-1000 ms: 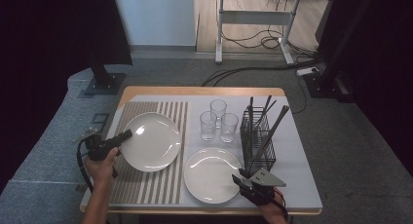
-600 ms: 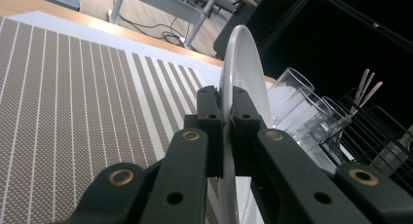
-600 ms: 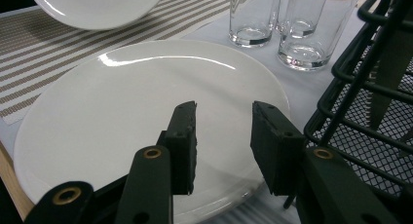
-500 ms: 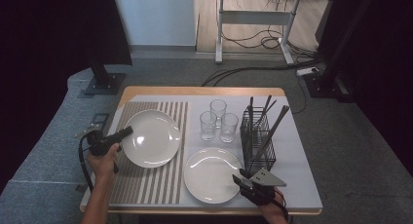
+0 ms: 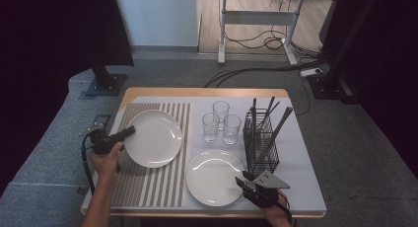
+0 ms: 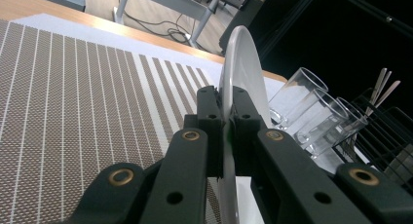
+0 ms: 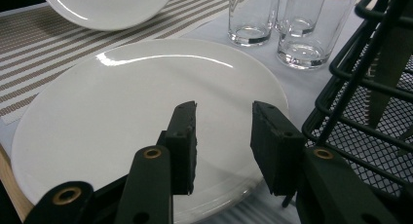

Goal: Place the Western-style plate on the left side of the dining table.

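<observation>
— Plate [image 5: 155, 137] on the striped placemat [image 5: 148, 182]: where do you have it?

— Toward the table's [image 5: 300, 187] far left corner. I have my left gripper [image 5: 129, 132] clamped on its left rim; in the left gripper view the jaws are pinched tight on the plate's [image 6: 238, 73] edge, which stands edge-on between them, so the plate is tilted off the mat.

— And your other hand?

— My right gripper [image 5: 241, 182] sits at the near edge, toward the right corner, just beside the second white plate [image 5: 214, 176]. In the right gripper view I see its jaws over that plate's [image 7: 122, 102] near rim with a narrow gap between the pads, holding nothing.

— What lies around them?

— Three empty glasses [image 5: 220, 122] stand clustered mid-table, between the two plates and the far edge. To their right is a black wire caddy [image 5: 261, 138] with cutlery [image 5: 276, 123] leaning in it, close to the right gripper. A grey cloth covers the tabletop under all of it.
</observation>
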`<move>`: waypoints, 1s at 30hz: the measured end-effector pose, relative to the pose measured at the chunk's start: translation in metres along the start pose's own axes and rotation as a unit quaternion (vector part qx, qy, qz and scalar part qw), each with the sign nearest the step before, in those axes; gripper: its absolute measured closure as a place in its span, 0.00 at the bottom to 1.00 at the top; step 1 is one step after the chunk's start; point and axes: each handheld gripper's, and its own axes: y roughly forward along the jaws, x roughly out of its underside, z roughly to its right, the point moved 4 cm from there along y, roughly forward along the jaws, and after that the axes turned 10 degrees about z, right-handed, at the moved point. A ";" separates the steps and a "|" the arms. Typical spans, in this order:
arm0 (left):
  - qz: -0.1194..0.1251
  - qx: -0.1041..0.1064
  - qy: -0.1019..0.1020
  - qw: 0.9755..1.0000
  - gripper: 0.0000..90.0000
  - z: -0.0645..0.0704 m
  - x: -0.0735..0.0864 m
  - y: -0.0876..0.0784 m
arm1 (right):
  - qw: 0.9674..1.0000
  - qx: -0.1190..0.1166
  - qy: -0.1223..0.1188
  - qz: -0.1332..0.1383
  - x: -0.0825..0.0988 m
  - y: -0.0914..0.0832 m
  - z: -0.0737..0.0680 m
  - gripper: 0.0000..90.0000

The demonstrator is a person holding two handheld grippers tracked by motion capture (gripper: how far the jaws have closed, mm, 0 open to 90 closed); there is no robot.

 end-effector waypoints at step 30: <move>-0.012 -0.017 -0.012 1.000 0.96 -0.016 0.004 0.013 | 1.000 0.000 -0.002 -0.004 0.002 0.002 -0.001 0.69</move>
